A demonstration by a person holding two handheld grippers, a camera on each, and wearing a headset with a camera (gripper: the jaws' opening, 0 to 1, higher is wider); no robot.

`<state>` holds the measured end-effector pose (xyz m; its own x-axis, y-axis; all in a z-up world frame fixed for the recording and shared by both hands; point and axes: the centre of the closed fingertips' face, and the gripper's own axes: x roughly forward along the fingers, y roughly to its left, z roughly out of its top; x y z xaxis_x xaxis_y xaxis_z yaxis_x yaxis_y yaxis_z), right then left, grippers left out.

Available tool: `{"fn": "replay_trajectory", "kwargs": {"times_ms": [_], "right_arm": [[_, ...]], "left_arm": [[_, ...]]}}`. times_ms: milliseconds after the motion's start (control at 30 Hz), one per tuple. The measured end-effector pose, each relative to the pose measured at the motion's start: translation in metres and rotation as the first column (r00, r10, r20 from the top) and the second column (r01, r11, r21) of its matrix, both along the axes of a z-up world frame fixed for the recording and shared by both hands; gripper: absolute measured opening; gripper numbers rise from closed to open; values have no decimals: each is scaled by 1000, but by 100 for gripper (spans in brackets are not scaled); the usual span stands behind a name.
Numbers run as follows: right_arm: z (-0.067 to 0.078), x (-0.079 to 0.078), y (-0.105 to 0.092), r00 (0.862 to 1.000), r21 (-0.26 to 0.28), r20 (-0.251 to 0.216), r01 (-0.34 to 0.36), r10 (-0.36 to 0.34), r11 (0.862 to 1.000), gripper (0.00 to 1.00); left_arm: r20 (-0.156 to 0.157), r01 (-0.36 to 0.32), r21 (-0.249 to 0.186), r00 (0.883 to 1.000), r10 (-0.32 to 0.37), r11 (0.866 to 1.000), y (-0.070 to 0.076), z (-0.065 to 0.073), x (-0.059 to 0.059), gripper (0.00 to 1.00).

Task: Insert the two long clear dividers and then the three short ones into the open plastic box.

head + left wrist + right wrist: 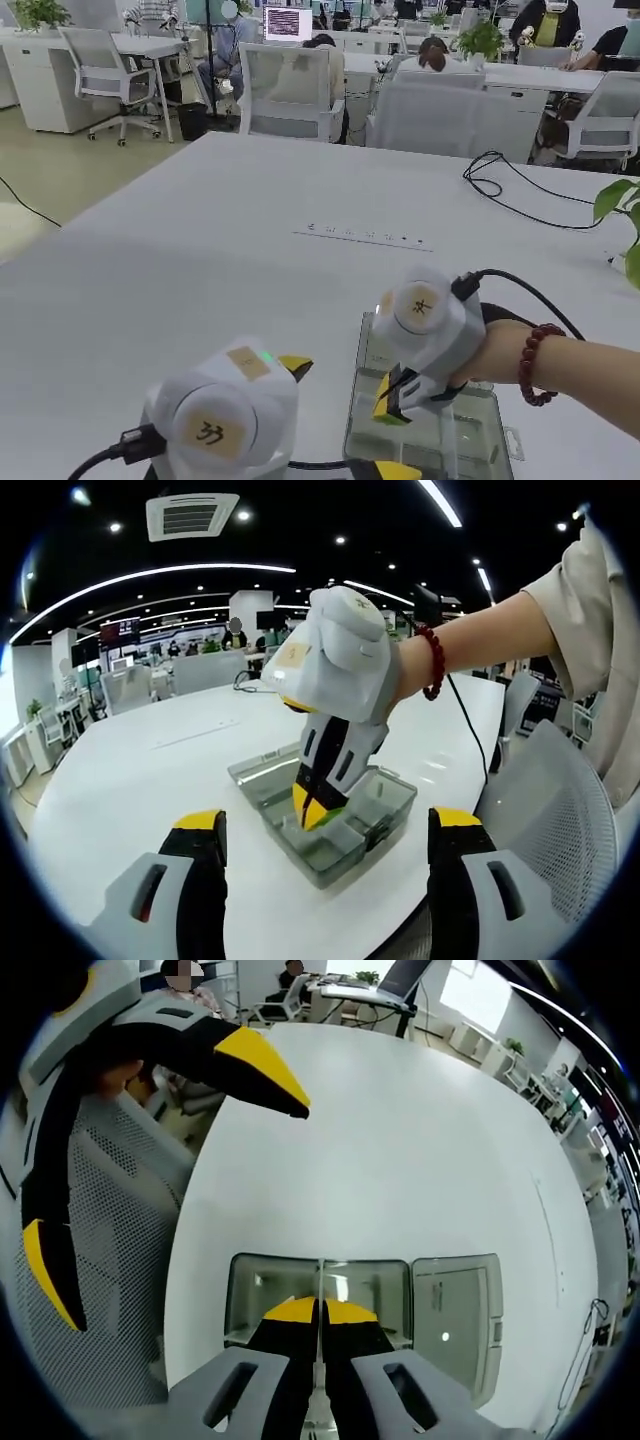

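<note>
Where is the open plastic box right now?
Head view, lower right: the open plastic box sits on the table near its front edge, under the right claw, with the left claw open to its left.

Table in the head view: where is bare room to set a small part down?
Free: the wide white table left of the open box, and the strip between the box and the row of clear pieces. Crowded: around the box, where the right tongs grip a clear divider.

Pretty standard office: big white table point(180, 260) near, chairs point(290, 90) and desks point(40, 80) far back, strip lights point(150, 577) were on.
</note>
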<state>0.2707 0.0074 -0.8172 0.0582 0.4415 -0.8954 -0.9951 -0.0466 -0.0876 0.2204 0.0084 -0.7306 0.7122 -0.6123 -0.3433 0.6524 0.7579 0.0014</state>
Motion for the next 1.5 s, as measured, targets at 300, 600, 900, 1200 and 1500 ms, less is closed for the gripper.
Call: {"fn": "replay_trajectory", "kwargs": {"times_ms": [300, 600, 900, 1200, 1500], "right_arm": [[-12, 1, 0, 1000, -44, -20, 13, -14, 999, 2], [-18, 0, 0, 999, -107, -35, -2, -2, 994, 2], [-18, 1, -2, 999, -136, -39, 23, -29, 990, 2], [-19, 2, -1, 1000, -117, -17, -9, 7, 993, 9], [-1, -2, 3, 999, -47, -39, 4, -6, 999, 20]], "left_arm": [[-3, 2, -11, 1000, -2, 1000, -2, 1, -1, 84], [-1, -1, -22, 1000, 1, 1000, -3, 2, -1, 84], [-4, 1, -24, 1000, -1, 1000, -3, 2, -1, 84], [-10, 0, -32, 1000, 0, 999, -4, 2, -1, 85], [-4, 11, -31, 1000, -12, 999, -6, 3, -2, 89]]}}
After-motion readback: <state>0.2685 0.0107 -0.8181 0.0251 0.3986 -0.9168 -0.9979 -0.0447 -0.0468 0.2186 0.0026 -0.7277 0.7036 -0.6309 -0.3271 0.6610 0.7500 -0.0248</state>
